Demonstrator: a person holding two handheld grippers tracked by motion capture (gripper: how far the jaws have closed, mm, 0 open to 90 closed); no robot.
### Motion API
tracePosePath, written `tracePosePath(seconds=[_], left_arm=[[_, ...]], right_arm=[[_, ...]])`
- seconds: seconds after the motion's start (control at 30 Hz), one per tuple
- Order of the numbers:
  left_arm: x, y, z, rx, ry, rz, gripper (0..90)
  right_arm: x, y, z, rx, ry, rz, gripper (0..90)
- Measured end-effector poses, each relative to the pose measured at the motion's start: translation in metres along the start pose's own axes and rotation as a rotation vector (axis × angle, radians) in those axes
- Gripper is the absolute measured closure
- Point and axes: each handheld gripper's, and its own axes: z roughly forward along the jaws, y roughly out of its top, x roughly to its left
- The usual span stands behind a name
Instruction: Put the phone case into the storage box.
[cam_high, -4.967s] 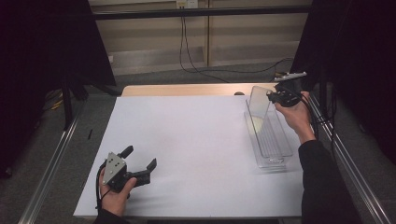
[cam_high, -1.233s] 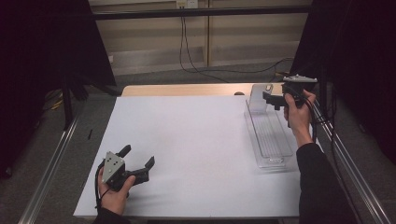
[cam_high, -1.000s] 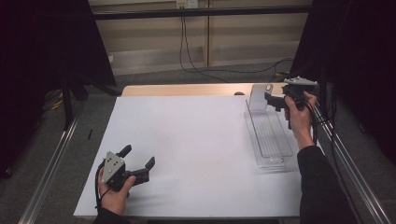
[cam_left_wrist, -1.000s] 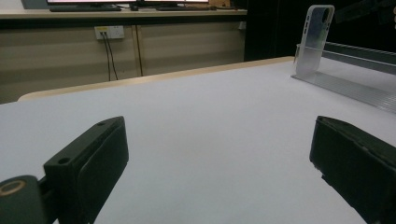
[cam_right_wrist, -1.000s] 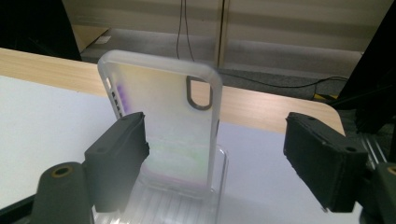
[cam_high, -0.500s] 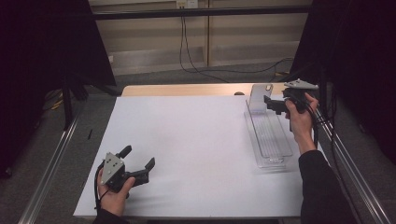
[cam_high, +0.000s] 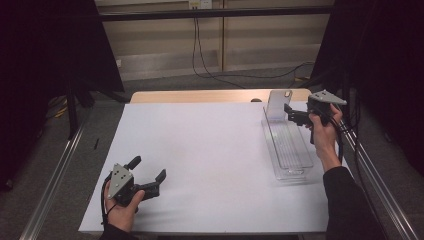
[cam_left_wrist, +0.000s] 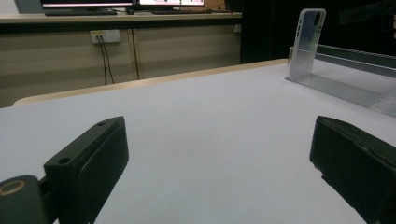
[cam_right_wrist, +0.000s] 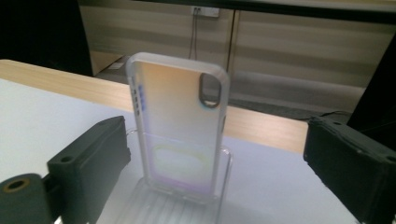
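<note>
A clear phone case (cam_high: 277, 104) stands upright at the far end of a clear ribbed tray (cam_high: 292, 152) on the right of the white table. My right gripper (cam_high: 290, 115) hovers just right of it, open; its jaws have just been opening. In the right gripper view the case (cam_right_wrist: 180, 126) rises in the gap ahead of the right gripper (cam_right_wrist: 217, 140), and neither pad touches it. My left gripper (cam_high: 149, 169) rests open near the front left with nothing in it. The left gripper view has the case (cam_left_wrist: 306, 42) far off beyond the left gripper (cam_left_wrist: 219, 172).
The white sheet (cam_high: 210, 150) covers most of the wooden table (cam_high: 200, 96). Metal rails (cam_high: 55, 175) run along both sides. A cable hangs down the back wall (cam_high: 200, 50). The tray (cam_left_wrist: 345, 86) lies lengthwise along the right edge.
Earlier the right gripper held the case tilted over the tray. The case now stands upright at the tray's far end, and the right jaws have spread off it. The left hand has stayed put.
</note>
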Motion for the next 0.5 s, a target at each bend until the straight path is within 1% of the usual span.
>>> tracePosePath(seconds=[0.07,0.13,0.17,0.23,0.27,0.3,0.4,0.43,0.5], left_arm=[[0.0,0.0,0.0,-0.003,0.003,-0.001,4.5],[0.0,0.0,-0.001,-0.003,0.004,0.0,4.5],[0.0,0.0,0.0,-0.003,0.005,-0.001,4.5],[0.0,0.0,-0.001,-0.005,0.003,-0.001,4.5],[0.0,0.0,-0.001,-0.007,0.002,-0.003,4.4],[0.0,0.001,-0.001,-0.008,0.0,-0.007,4.3],[-0.001,0.001,-0.001,-0.014,-0.005,-0.002,4.3],[-0.002,0.001,-0.002,-0.012,-0.007,-0.002,4.2],[-0.002,0.001,-0.002,-0.013,-0.009,-0.001,4.2]], right_arm=[[0.001,-0.002,-0.001,0.004,0.009,-0.016,4.2],[0.002,-0.004,-0.002,0.0,0.006,-0.007,4.9],[0.002,-0.005,-0.004,0.0,0.014,-0.008,4.7],[0.002,-0.005,-0.006,-0.005,0.004,0.0,4.5],[0.002,-0.005,-0.008,-0.019,0.006,0.005,5.4],[0.001,-0.005,-0.01,-0.023,0.007,0.004,5.2],[0.001,-0.004,-0.015,-0.035,0.005,0.009,4.6],[0.001,-0.004,-0.017,-0.042,0.011,0.015,4.6],[0.001,-0.004,-0.02,-0.048,0.02,0.005,4.6]])
